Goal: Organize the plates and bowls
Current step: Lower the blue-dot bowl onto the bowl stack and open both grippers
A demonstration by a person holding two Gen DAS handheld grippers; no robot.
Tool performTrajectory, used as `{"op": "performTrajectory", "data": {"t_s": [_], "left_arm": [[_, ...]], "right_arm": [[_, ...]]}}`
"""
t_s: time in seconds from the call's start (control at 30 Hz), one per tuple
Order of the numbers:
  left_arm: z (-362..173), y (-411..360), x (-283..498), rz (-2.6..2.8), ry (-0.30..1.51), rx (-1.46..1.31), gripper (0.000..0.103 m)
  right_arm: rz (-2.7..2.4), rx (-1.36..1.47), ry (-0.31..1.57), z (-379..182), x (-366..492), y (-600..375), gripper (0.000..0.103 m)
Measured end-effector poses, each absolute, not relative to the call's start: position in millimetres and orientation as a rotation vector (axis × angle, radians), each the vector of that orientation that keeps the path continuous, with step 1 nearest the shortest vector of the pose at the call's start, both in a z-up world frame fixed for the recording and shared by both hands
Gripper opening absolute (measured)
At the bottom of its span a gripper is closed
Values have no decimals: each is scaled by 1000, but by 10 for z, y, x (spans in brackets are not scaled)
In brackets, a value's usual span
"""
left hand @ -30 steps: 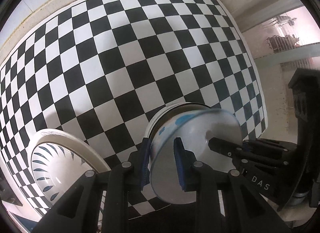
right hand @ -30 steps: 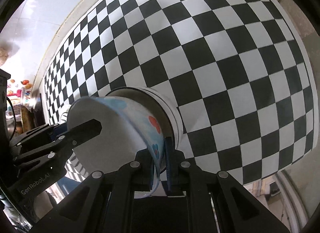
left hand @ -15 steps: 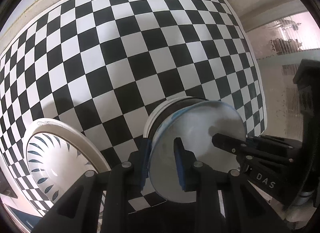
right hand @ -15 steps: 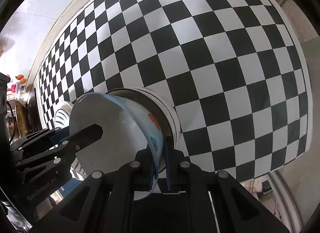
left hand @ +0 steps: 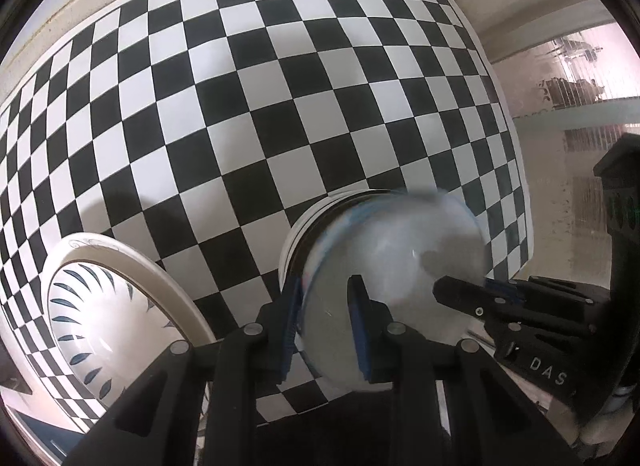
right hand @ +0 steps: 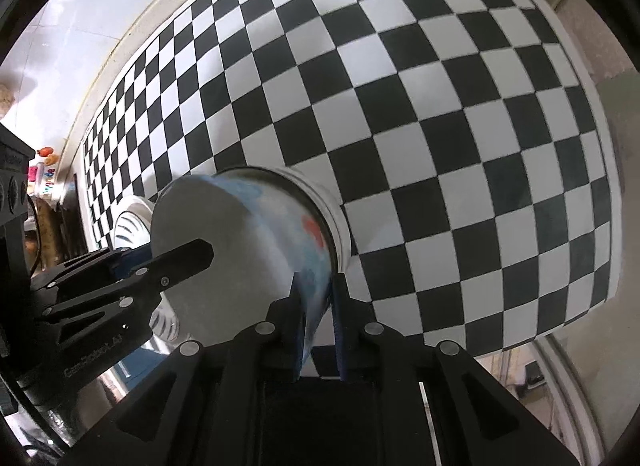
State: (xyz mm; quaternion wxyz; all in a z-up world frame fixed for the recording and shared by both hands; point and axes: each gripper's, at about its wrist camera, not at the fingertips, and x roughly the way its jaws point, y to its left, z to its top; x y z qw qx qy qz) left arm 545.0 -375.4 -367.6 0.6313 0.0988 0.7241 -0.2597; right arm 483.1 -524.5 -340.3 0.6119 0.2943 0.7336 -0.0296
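A white bowl with blue and red patterns is held by its rim between both grippers, partly inside a second white bowl that rests on the checkered cloth. My left gripper is shut on the patterned bowl's left rim. My right gripper is shut on its opposite rim. Each gripper shows in the other's view, the right one at the patterned bowl's far side and the left one likewise. A white plate with dark leaf marks lies to the left.
The black-and-white checkered cloth covers the table, with its right edge near the bowls. A dark stand rises at the right. Small colourful items sit at the far left.
The patterned bowl has sunk deeper into the white bowl and turned, now blurred by motion. Both grippers moved down with it.
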Motion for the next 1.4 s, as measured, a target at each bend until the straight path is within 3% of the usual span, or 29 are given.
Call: {"op": "performTrajectory", "data": {"t_s": [1.0, 1.4], "left_arm": [[-3631, -3715, 5397, -550, 1622, 243, 22], [-2778, -3435, 5106, -539, 1404, 277, 22]], "right_arm": [[-46, 610, 1663, -3311, 4798, -5189, 10], [-114, 417, 1491, -2313, 4460, -5073, 10]]}}
